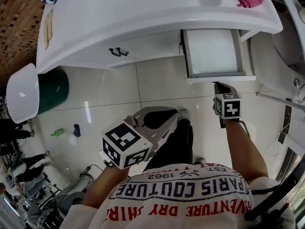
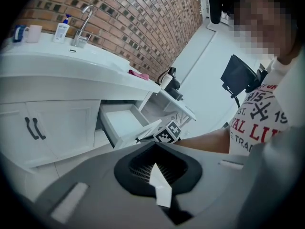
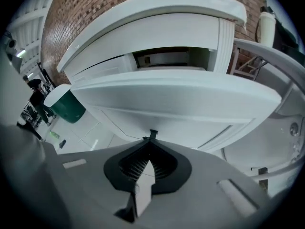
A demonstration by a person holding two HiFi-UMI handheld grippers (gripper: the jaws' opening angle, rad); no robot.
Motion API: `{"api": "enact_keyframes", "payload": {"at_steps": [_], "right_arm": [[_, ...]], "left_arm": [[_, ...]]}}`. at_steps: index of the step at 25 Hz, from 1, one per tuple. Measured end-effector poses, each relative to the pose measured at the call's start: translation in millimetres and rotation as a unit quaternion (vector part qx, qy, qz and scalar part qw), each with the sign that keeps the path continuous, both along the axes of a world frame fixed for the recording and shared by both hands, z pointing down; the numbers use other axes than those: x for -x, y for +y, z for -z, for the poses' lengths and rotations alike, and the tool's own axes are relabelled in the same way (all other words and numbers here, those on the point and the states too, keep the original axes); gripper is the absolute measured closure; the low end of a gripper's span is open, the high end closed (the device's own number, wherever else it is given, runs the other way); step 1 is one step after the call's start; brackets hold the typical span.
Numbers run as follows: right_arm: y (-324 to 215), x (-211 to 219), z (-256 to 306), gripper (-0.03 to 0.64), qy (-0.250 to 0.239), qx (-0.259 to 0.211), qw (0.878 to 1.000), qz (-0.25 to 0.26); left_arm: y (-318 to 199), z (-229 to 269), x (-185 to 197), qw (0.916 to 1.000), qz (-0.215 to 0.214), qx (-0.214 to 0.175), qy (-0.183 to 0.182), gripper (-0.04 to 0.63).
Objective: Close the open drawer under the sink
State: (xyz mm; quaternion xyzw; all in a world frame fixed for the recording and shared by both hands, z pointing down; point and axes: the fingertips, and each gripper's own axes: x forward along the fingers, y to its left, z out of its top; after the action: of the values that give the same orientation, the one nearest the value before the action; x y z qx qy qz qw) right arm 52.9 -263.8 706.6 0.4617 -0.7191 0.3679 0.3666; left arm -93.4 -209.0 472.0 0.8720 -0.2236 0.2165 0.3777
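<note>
Bathroom, white tile floor | drawer (image 1: 212, 51) sticks out under the worktop's (image 1: 143, 18) right end | your right tool (image 1: 219, 85), shut and empty, is close to its front | push flat and straight | left tool (image 1: 179, 113) shut, empty, well apart.

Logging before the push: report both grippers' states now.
Left gripper: shut, holding nothing.
Right gripper: shut, holding nothing, tips close to the open drawer's front.
</note>
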Motion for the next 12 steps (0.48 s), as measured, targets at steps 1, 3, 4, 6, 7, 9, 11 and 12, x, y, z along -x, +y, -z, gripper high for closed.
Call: {"api": "enact_keyframes", "payload": {"at_steps": [1,3,4,6,7,9,11,12], "right_arm": [[-3.6,0.0,-0.1,0.607,0.003,-0.003,1.0,-0.001],[-16.8,-1.4,-1.2,0.607,0.008,-0.013,1.0,-0.008],[-24.7,-1.8,-1.2,0.607,0.007,-0.016,1.0,-0.012],[-39.8,-1.7,-2.5,0.607,0.003,-0.013,1.0,-0.02],[-48.2,-1.0,-2.8,0.607,0.002,-0.012,1.0,-0.022],[-65.4,0.9,-2.4,0.607,0.003,-0.013,1.0,-0.022],[-81.3,1.6,-2.3,0.607,0.006,-0.015,1.0,-0.024],[-89.2,1.5,-2.3,0.607,0.006,-0.017,0.999,-0.027]], "left_arm": [[-1.0,-1.6,0.8,1.0,0.001,0.002,-0.002,0.601],[-4.5,-4.9,3.0,1.0,0.003,0.005,-0.005,0.601],[-6.9,-6.3,4.4,0.9999,0.004,0.007,-0.006,0.601],[-13.1,-8.1,8.0,0.9999,0.009,0.011,-0.006,0.601],[-16.7,-8.7,9.9,0.9999,0.01,0.012,-0.006,0.601],[-23.8,-9.5,13.2,0.9998,0.012,0.013,-0.006,0.601],[-30.8,-9.9,16.2,0.9998,0.014,0.013,-0.007,0.601],[-34.4,-9.9,17.5,0.9998,0.016,0.013,-0.007,0.601]]}}
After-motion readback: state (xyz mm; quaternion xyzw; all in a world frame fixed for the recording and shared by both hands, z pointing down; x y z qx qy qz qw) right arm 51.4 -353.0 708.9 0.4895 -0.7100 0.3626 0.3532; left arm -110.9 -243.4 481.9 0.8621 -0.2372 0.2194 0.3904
